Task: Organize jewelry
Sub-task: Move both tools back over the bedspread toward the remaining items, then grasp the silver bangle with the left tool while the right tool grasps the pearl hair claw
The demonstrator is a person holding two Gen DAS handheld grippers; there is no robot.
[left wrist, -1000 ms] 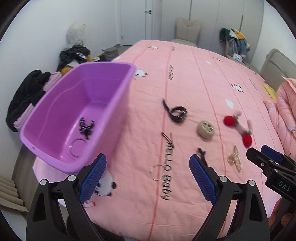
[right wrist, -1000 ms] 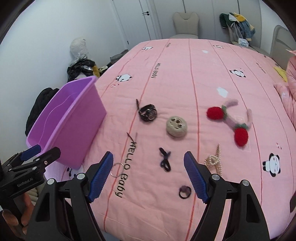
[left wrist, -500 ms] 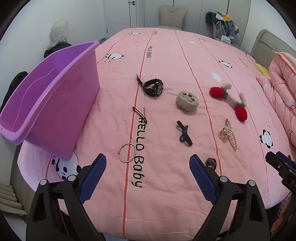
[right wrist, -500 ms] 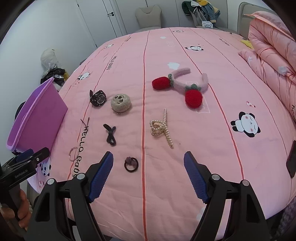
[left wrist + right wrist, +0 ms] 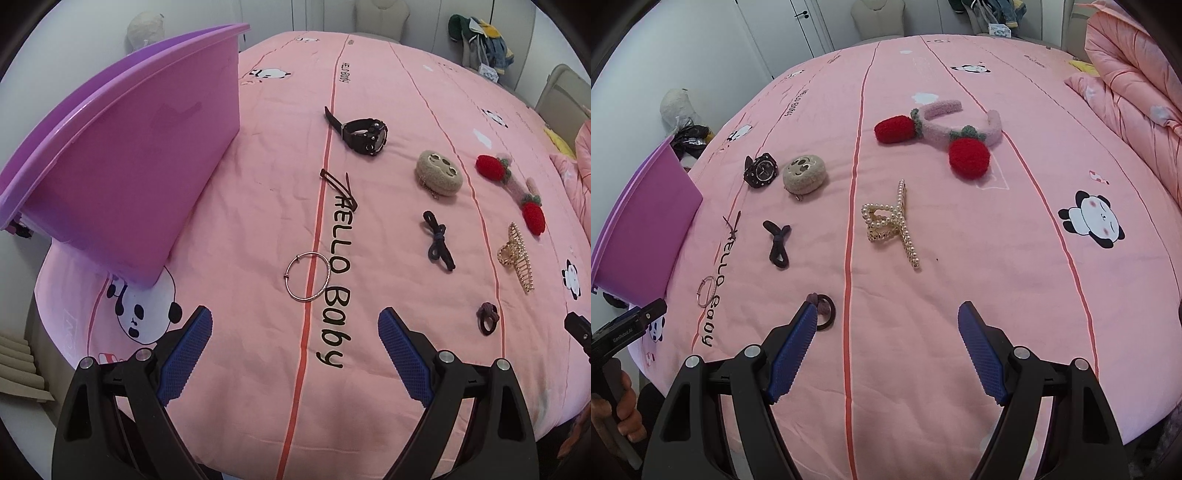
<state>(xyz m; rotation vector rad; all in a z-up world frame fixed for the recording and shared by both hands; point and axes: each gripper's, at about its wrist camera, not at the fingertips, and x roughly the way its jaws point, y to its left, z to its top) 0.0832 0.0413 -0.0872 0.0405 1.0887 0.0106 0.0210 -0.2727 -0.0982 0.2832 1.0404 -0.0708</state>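
Pink bed point(image 5: 229, 229) fills both views; purple bin point(image 5: 122, 155) is cut off upper left, inside hidden. Left gripper point(image 5: 295, 334) and right gripper point(image 5: 886, 328) fingers wide, empty; one hides part of the hair tie point(image 5: 825, 308).

One purple tub point(image 5: 140, 155) sits on the pink bed point(image 5: 388, 74). Beside the tub lie one black watch point(image 5: 364, 134), one thin ring bangle point(image 5: 307, 277), one brown hair pin point(image 5: 338, 184), one round fuzzy clip point(image 5: 439, 173), two dark hair ties point(image 5: 437, 242) point(image 5: 487, 318), one pearl claw clip point(image 5: 894, 221) and one strawberry headband point(image 5: 945, 129).
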